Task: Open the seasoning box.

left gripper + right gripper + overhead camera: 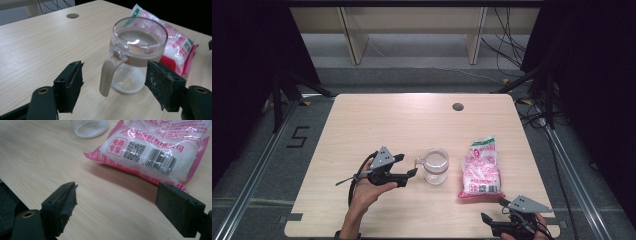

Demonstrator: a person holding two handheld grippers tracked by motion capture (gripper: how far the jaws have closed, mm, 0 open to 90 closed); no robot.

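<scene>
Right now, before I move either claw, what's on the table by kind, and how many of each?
Glass jar with a beige handle: 1
Pink and white sealed bag: 1
Total: 2 things on the table. Both stand apart, the jar left of the bag in the high view.

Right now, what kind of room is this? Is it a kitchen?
Probably not a kitchen: more likely a lab or recording room. The wooden table stands between black curtains, cables trail on the floor, and a person holds a left gripper near a glass jar.
</scene>
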